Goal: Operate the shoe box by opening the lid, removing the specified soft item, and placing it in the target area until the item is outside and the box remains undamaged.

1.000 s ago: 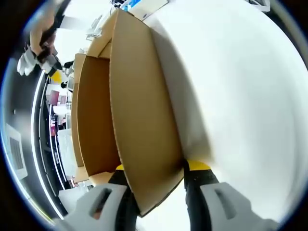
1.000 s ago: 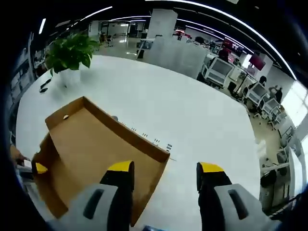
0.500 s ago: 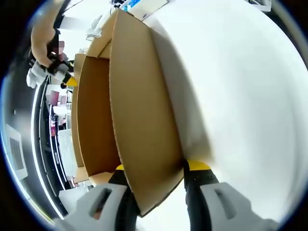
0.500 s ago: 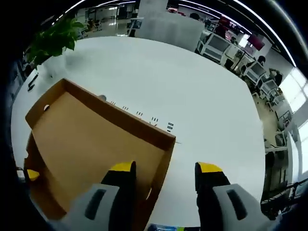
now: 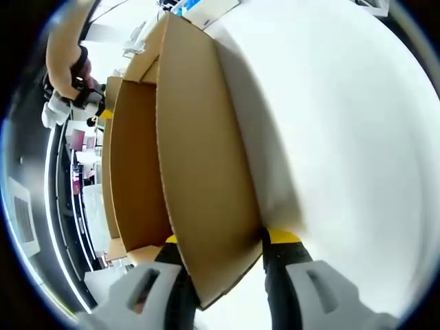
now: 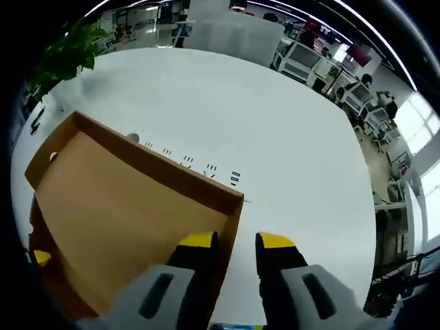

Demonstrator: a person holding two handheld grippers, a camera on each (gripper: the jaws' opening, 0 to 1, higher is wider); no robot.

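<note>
The cardboard shoe box (image 5: 199, 179) runs from the upper centre to the bottom of the left gripper view, where the left gripper (image 5: 220, 271) has its yellow-tipped jaws pressed against either face of one raised cardboard panel, a hold that appears meant to steady the box on the white table (image 5: 344, 137). In the right gripper view the box fills the lower left, its lid (image 6: 117, 206) closed, and the right gripper (image 6: 230, 258) hovers at the lid's near corner at bottom centre with jaws nearly together and nothing visibly between them. The soft item is presumably inside, hidden, and a potted plant (image 6: 65, 55) stands at the upper left.
</note>
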